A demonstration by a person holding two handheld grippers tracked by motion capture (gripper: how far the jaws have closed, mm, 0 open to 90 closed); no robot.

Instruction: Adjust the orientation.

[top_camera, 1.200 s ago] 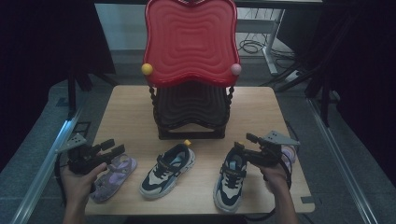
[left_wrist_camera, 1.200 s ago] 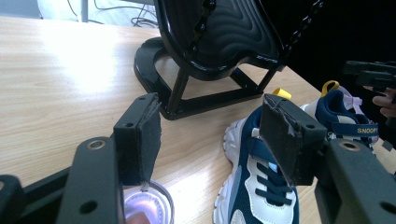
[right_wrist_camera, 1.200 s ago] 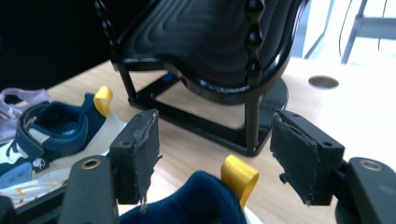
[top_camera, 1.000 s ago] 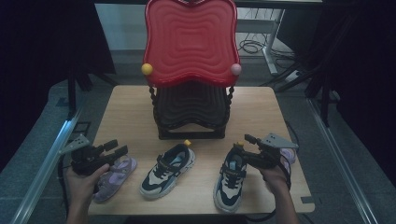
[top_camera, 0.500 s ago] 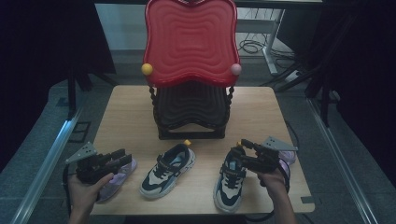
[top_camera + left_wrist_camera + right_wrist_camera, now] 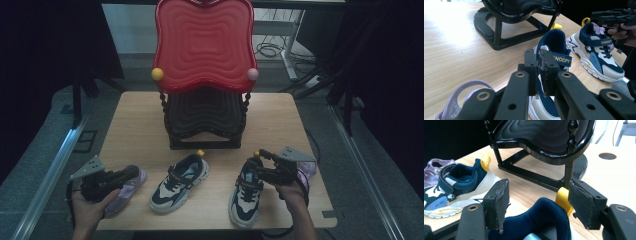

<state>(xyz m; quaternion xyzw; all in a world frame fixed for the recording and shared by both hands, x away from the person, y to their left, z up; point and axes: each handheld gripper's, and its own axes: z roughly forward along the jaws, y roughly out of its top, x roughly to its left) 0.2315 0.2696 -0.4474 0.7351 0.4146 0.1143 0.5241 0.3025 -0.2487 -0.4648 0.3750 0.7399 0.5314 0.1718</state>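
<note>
Dark surroundings are framing a wooden table (image 6: 130, 125) carrying a black rack with a red top (image 6: 204, 45). Near the front edge, two navy-and-cream sneakers are lying apart, and the right gripper (image 6: 541, 202) is hovering with jaws spread wide over the right sneaker's (image 6: 247, 192) heel collar. It is probably best lowering squarely until both pads straddle the collar beside the yellow pull tab (image 6: 564, 198). The left gripper (image 6: 538, 71), jaws pressed together and empty, is waiting over a lilac sandal (image 6: 127, 187).
</note>
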